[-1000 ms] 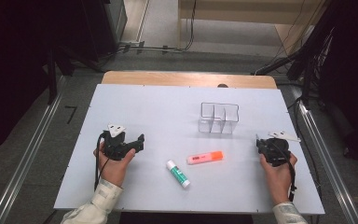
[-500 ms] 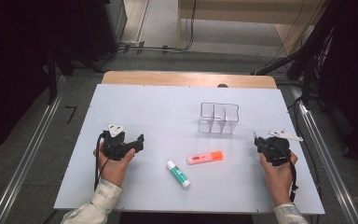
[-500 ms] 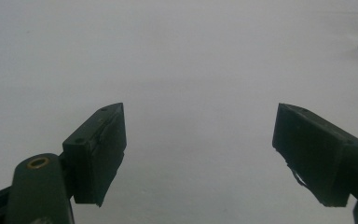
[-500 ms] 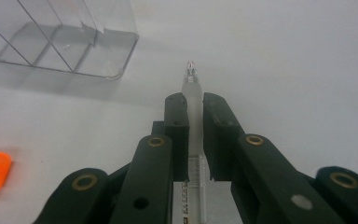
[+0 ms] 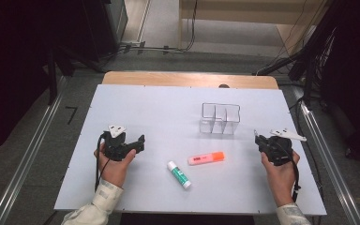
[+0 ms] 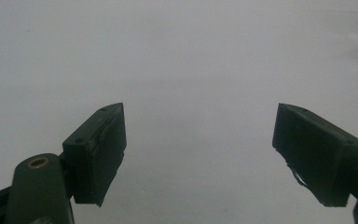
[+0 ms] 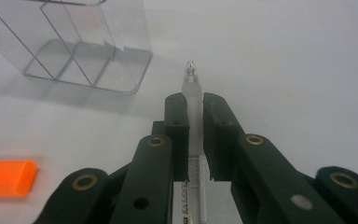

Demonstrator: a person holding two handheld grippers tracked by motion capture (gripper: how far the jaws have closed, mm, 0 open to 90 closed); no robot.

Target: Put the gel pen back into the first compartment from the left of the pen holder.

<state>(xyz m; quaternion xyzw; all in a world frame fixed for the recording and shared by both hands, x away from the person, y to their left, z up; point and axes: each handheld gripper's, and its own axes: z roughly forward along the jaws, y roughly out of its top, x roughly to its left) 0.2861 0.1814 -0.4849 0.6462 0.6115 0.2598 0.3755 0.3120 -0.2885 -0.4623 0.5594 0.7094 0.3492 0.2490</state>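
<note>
Right gripper [image 7: 195, 116]: jaws clenched on a slim translucent pen [image 7: 192, 84], tip poking out past the pads. We hold it low over the table [image 5: 145, 108] at roughly four o'clock from centre, nose aimed at the clear organizer [image 5: 220, 119], which stands just past centre toward one o'clock. In the right gripper view the organizer's compartments look bare, as far as we can see through the walls.

Left gripper [image 6: 198, 144]: jaws spread wide, nothing between the pads, hovering over bare tabletop at about eight o'clock.

On the table: the orange highlighter [image 5: 206, 158] lies flat near five o'clock, and the glue stick [image 5: 179, 174] lies just beside it toward six, apart from it.

Our reading: one item picked up, none yet dropped into a compartment. Pen, highlighter and glue stick all remain to be stowed, so we judge the job barely begun.
</note>
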